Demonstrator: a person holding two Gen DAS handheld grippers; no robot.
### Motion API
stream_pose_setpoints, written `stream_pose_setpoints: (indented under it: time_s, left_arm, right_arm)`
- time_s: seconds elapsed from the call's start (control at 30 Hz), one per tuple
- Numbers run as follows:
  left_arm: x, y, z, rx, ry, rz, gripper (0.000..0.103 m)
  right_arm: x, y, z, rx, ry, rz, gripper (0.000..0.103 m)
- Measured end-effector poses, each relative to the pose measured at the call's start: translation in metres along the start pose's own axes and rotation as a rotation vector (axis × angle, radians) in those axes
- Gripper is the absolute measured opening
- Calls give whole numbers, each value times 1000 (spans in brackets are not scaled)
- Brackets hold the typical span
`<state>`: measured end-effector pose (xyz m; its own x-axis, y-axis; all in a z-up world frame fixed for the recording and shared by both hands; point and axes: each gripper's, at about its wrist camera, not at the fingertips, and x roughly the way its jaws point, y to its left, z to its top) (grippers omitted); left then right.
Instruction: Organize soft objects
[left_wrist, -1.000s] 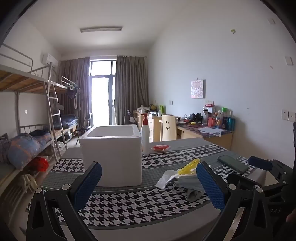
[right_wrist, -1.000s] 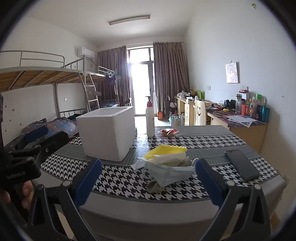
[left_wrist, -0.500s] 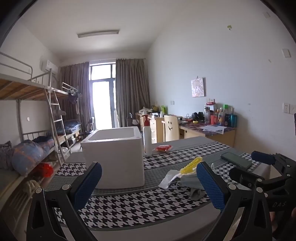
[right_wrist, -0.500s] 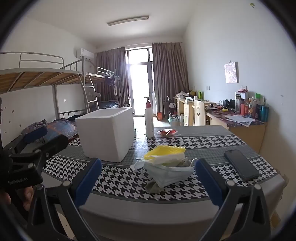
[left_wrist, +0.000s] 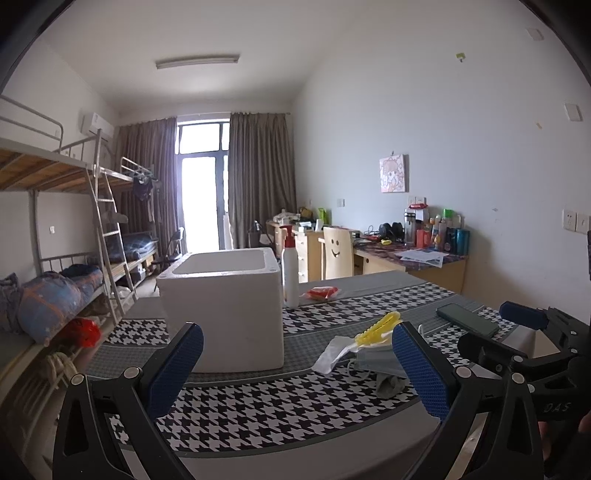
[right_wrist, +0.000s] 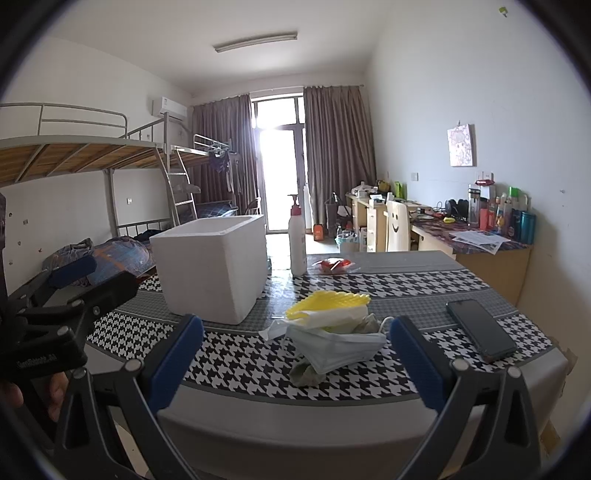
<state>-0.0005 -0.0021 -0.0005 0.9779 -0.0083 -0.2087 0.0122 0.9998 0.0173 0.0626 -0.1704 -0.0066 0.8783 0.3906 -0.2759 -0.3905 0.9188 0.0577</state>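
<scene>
A small heap of soft things (right_wrist: 334, 332) lies on the houndstooth table: a yellow cloth on top, white tissue, a pale blue face mask and a grey-green rag. It also shows in the left wrist view (left_wrist: 369, 350). A white foam box (left_wrist: 225, 302) with an open top stands left of the heap, also in the right wrist view (right_wrist: 210, 266). My left gripper (left_wrist: 295, 369) is open and empty at the table's near edge. My right gripper (right_wrist: 295, 365) is open and empty, just before the heap.
A dark phone (right_wrist: 480, 332) lies at the table's right. A white pump bottle (right_wrist: 297, 240) and a red-and-white packet (right_wrist: 332, 266) stand behind. Bunk beds line the left wall, desks the right.
Both grippers have drifted slightly; the left view has risen a little and shifted. Both stay open and nothing on the table has moved.
</scene>
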Motion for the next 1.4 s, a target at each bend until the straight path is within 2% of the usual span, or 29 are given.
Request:
stream_pose_setpoints:
  time_s: [0.83,1.4]
  left_arm:
    - [15,9,-2,-21,19,4,102]
    - [50,18,-2,-43,95,-25,102]
  right_arm:
    - [7,-3,2,-5,5,-3,102]
    - [33,-5,10,6,45,-16,102]
